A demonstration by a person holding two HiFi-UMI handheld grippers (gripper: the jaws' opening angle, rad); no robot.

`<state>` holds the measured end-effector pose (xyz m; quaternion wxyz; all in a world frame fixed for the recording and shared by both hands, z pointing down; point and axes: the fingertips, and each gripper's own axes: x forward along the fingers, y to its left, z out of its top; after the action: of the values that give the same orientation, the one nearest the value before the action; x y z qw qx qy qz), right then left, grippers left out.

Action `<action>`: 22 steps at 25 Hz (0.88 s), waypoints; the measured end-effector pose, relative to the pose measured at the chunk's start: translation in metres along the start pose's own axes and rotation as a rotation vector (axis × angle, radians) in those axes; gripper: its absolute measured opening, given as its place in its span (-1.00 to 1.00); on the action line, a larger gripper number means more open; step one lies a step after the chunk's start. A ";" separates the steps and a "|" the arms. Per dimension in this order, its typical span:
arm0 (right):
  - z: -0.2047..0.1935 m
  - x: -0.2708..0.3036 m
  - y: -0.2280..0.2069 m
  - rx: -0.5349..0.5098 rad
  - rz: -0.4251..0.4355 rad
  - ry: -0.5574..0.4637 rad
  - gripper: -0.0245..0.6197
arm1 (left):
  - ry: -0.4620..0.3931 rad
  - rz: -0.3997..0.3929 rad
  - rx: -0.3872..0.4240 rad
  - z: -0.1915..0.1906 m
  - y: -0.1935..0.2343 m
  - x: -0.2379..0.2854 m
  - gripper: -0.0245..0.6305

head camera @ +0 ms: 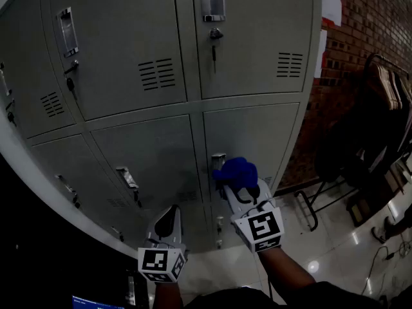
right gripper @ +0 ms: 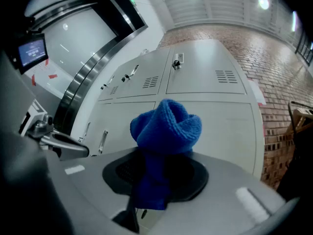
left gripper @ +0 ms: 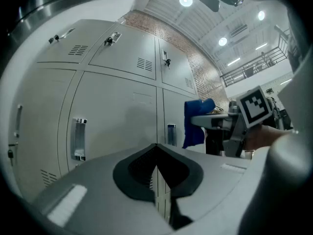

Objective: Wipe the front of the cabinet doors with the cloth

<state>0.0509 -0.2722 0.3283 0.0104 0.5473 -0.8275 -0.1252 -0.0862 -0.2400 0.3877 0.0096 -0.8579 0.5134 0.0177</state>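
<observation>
The right tool (head camera: pixel 232 184) clamps a bunched blue cloth (head camera: pixel 237 170) before a lower cabinet door (head camera: pixel 254 134); the left tool (head camera: pixel 172 213), jaws together, holds nothing.

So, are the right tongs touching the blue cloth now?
Touching. The right gripper view shows the blue cloth pinched between the right tongs, its bunched end sticking out.

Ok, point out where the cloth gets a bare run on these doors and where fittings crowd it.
Widest bare run: the lower right door, from its handle to the cabinet's right edge, ahead of the blue cloth in the right gripper. The lower middle door is bare across its upper part. The upper doors are crowded: vents, keys.
</observation>
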 end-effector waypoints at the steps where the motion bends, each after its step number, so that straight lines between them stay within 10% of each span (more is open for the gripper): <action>1: 0.010 0.007 -0.001 -0.007 0.006 -0.004 -0.57 | 0.000 -0.001 -0.001 0.001 0.000 0.001 -0.88; 22: 0.082 0.075 -0.041 -0.020 0.073 -0.037 -0.58 | 0.013 0.024 -0.016 -0.008 0.014 0.005 -0.88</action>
<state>0.0457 -0.3392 0.2312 0.0049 0.5143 -0.8456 -0.1432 -0.0960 -0.2517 0.3957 -0.0008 -0.8518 0.5235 0.0166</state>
